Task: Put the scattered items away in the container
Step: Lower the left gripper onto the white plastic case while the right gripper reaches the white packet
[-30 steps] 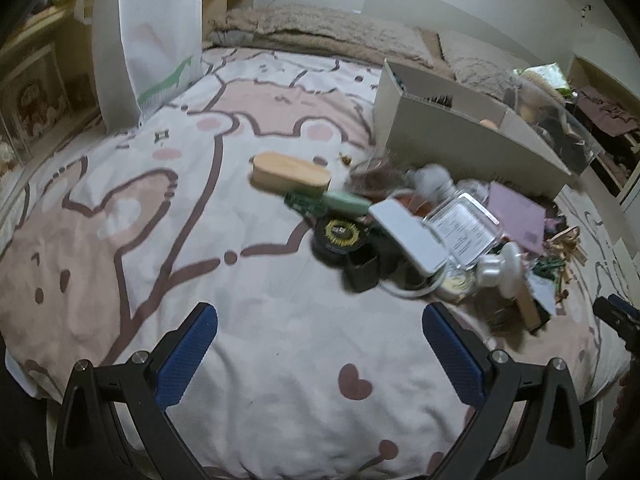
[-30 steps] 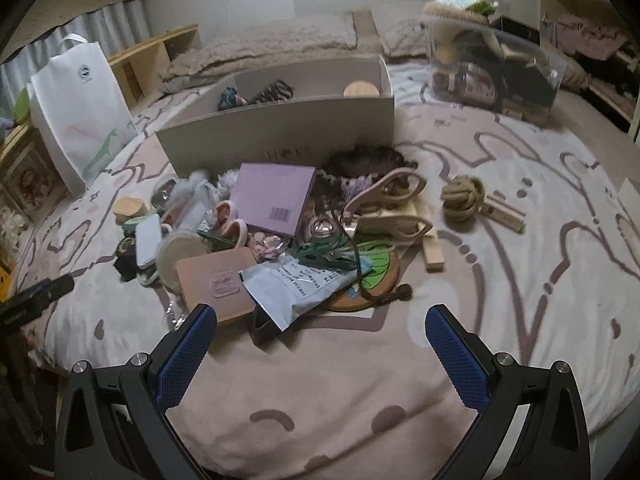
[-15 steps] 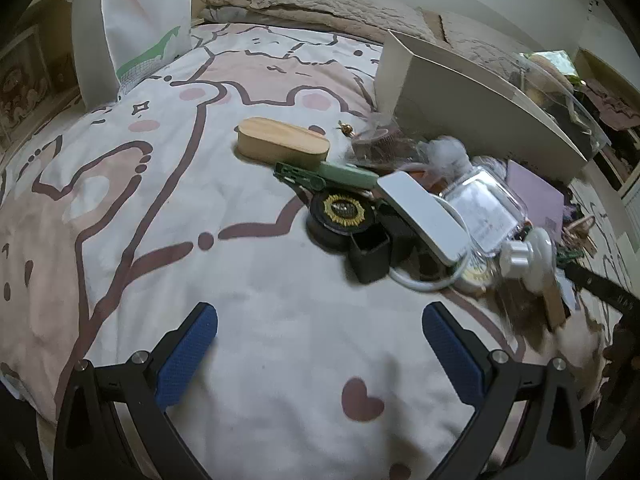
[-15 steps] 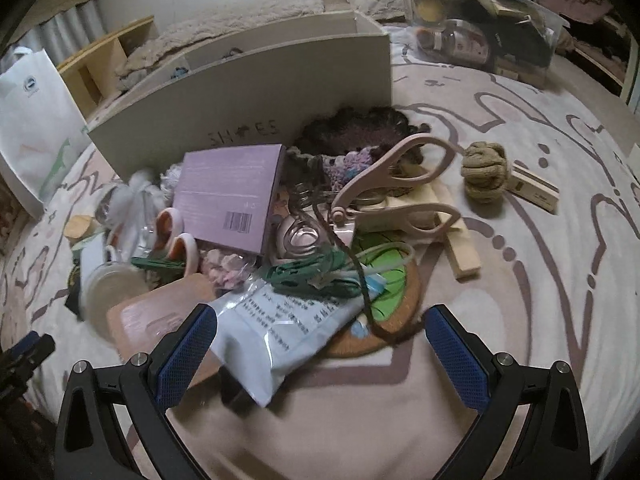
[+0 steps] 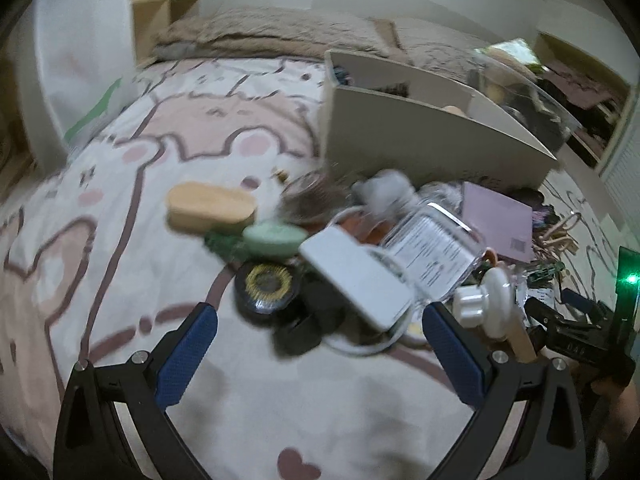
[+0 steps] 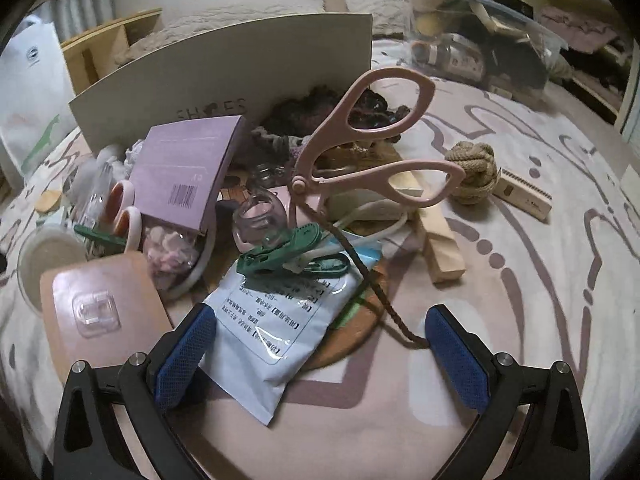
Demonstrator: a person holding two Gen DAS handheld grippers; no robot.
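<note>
A pile of small items lies on the bed in front of a grey shoe box, which also shows in the right wrist view. My left gripper is open and empty, close to a black round tin, a white power bank and a black block. My right gripper is open and empty, its jaws either side of a pale blue sachet and a cork coaster. Pink scissors, a green clip and a purple box lie beyond.
A wooden oval case and green bar lie left of the pile. A rope knot and small wooden box lie to the right. A clear storage bin stands behind. A white bag stands at the left.
Both grippers have moved forward and lower toward the pile; the items now look larger. The right gripper's jaws now frame the blue sachet. Both stay open.
</note>
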